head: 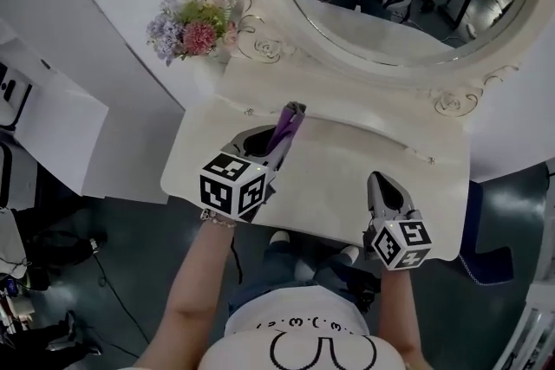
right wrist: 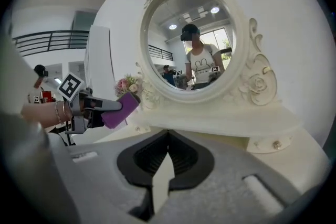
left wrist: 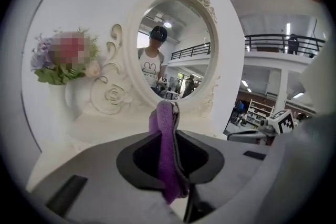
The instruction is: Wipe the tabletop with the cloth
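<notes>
The cloth (head: 287, 127) is purple, folded into a narrow strip. My left gripper (head: 293, 110) is shut on it and holds it over the back left of the cream tabletop (head: 338, 178). In the left gripper view the cloth (left wrist: 164, 149) runs upright between the closed jaws and sticks out past the tips. My right gripper (head: 375, 179) hovers over the front right of the tabletop, jaws together and empty. From the right gripper view (right wrist: 168, 132) the cloth (right wrist: 119, 110) appears off to the left. I cannot tell whether the cloth touches the surface.
A big oval mirror (head: 390, 13) in a carved white frame stands at the back on a raised shelf (head: 347, 104). A vase of flowers (head: 195, 26) sits at the back left. The person's legs are at the table's front edge.
</notes>
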A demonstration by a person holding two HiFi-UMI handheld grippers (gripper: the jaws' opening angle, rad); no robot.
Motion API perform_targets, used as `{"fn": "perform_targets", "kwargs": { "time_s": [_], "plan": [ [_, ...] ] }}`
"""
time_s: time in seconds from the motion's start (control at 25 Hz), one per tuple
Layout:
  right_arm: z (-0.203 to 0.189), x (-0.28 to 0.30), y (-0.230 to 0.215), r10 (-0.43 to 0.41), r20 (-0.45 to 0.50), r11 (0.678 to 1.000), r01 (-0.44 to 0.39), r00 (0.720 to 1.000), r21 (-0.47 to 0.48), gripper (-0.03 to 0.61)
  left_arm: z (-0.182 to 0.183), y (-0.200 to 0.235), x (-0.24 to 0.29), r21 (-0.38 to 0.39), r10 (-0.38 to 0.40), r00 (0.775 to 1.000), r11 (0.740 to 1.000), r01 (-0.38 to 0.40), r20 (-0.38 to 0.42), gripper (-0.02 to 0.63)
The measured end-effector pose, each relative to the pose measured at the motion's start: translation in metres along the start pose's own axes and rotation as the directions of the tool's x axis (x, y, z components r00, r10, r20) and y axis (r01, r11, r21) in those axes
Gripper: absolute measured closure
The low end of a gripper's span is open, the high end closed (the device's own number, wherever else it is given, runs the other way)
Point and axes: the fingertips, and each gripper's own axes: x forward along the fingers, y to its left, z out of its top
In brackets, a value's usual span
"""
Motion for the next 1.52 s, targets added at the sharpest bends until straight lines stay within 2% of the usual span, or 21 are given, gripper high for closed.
{"fn": "perform_targets", "kwargs": {
  "time_s": [0.2, 0.36, 0.48, 0.72, 0.88, 1.04, 1.12, 1.24, 1.52],
  "plan": [
    [0.0, 0.034, 0.055, 0.083, -0.022, 0.996, -0.084, 0.996, -0.027, 0.578, -0.018, 0.071, -0.057, 0.03, 0.117, 0.993, 0.993, -0.116, -0.027, 0.549],
    [-0.004, 0.059, 0.093, 0.162, -0.053, 0.984, -0.165, 0.985, -0.066, 0.578, -0.042, 0.129, -0.101, 0.066, 0.252, 0.965, 0.967, -0.247, -0.078, 0.549],
    [-0.01, 0.07, 0.114, 0.198, -0.084, 0.976, -0.204, 0.977, -0.081, 0.578, -0.064, 0.167, -0.133, 0.112, 0.352, 0.926, 0.934, -0.338, -0.138, 0.549],
    [-0.023, 0.076, 0.129, 0.21, -0.133, 0.97, -0.224, 0.969, -0.097, 0.578, -0.12, 0.231, -0.177, 0.155, 0.496, 0.828, 0.868, -0.471, -0.261, 0.549],
    [-0.033, 0.076, 0.129, 0.198, -0.152, 0.973, -0.213, 0.968, -0.091, 0.578, -0.147, 0.262, -0.187, 0.181, 0.55, 0.773, 0.835, -0.52, -0.316, 0.549],
    [-0.043, 0.075, 0.124, 0.176, -0.179, 0.977, -0.194, 0.968, -0.087, 0.578, -0.168, 0.285, -0.184, 0.25, 0.593, 0.717, 0.805, -0.538, -0.366, 0.549],
    [-0.046, 0.074, 0.12, 0.162, -0.186, 0.98, -0.18, 0.969, -0.084, 0.578, -0.18, 0.29, -0.178, 0.265, 0.583, 0.712, 0.813, -0.519, -0.391, 0.549],
    [-0.05, 0.074, 0.119, 0.15, -0.191, 0.982, -0.168, 0.97, -0.083, 0.578, -0.193, 0.291, -0.17, 0.238, 0.548, 0.726, 0.836, -0.494, -0.416, 0.549],
    [-0.054, 0.075, 0.119, 0.141, -0.195, 0.985, -0.157, 0.971, -0.071, 0.578, -0.193, 0.288, -0.166, 0.165, 0.525, 0.736, 0.846, -0.507, -0.429, 0.549]
  ]
}}
